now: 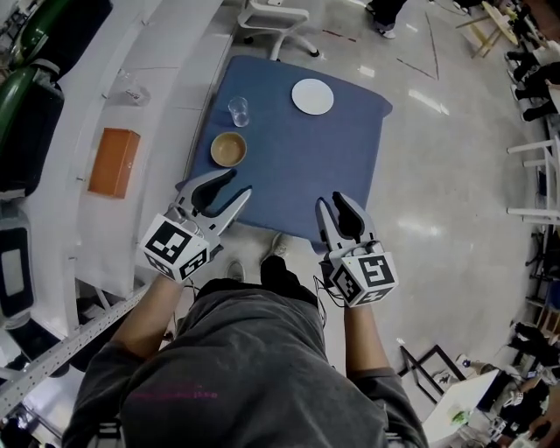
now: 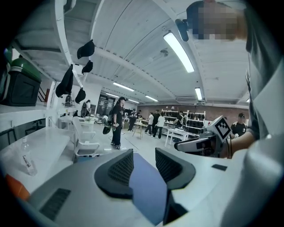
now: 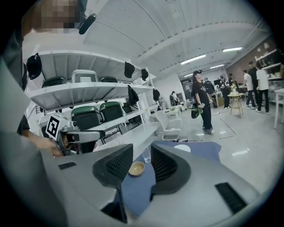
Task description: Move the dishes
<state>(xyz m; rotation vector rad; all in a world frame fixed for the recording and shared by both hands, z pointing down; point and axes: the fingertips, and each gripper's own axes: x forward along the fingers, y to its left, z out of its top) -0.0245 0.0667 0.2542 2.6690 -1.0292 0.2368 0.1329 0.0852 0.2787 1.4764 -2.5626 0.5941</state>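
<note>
A blue table (image 1: 324, 166) carries a white plate (image 1: 312, 96) at its far side, a clear glass (image 1: 238, 110) and a wooden bowl (image 1: 228, 150) near its left edge. My left gripper (image 1: 236, 185) hovers open at the table's near left corner, just short of the bowl. At the near edge my right gripper (image 1: 331, 201) is open too, with nothing in it. In the right gripper view the bowl (image 3: 136, 168), glass (image 3: 147, 155) and plate (image 3: 182, 148) lie ahead of its jaws (image 3: 141, 153). The left gripper view shows only blue tabletop (image 2: 146, 179) between its jaws (image 2: 144, 160).
A white counter (image 1: 157, 131) runs along the table's left, with an orange box (image 1: 115, 162) and a clear plastic item (image 1: 131, 87) on it. Green-black crates (image 1: 31, 105) sit further left. A white chair (image 1: 276, 22) stands beyond the table. People stand far off (image 2: 117, 122).
</note>
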